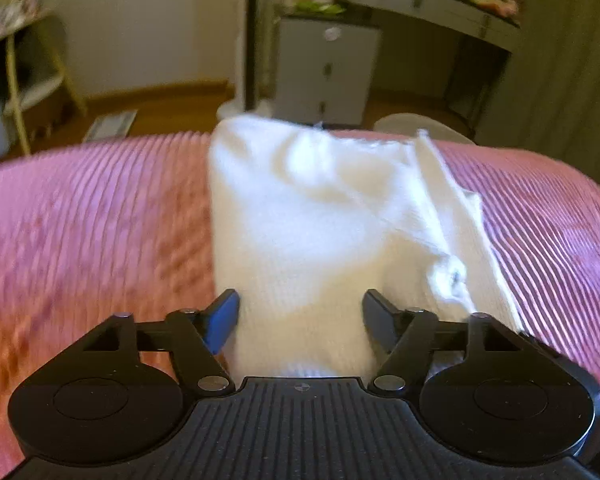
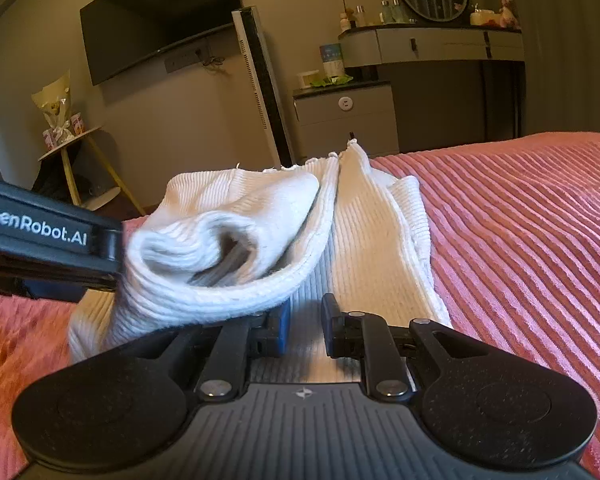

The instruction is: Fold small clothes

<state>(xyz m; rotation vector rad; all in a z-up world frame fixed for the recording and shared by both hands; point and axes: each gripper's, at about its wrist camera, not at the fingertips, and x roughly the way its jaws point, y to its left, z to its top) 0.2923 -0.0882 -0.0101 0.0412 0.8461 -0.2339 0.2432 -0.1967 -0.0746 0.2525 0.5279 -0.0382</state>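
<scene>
The right tongs (image 2: 305, 330) sit nearest, low over the white ribbed garment (image 2: 372, 248), their fingers drawn close with a narrow strip of the knit showing in the gap; whether the pads actually pinch the cloth cannot be told. The garment lies on the pink ribbed bedspread (image 2: 520, 220), with a folded-over flap and rolled cuff (image 2: 220, 248) heaped on its left part. The left tongs (image 1: 300, 320) stand released, fingers spread wide on either side of the garment's near end (image 1: 300, 220), the pads clear of the cloth. Seen from the right wrist, the left tool's body (image 2: 40, 240) reaches in at the garment's left side, beside the rolled cuff. Beyond the garment's far edge stand a grey drawer cabinet (image 2: 344, 120) and a dressing desk (image 2: 432, 44), with a wall-mounted television (image 2: 156, 20) to their left.
</scene>
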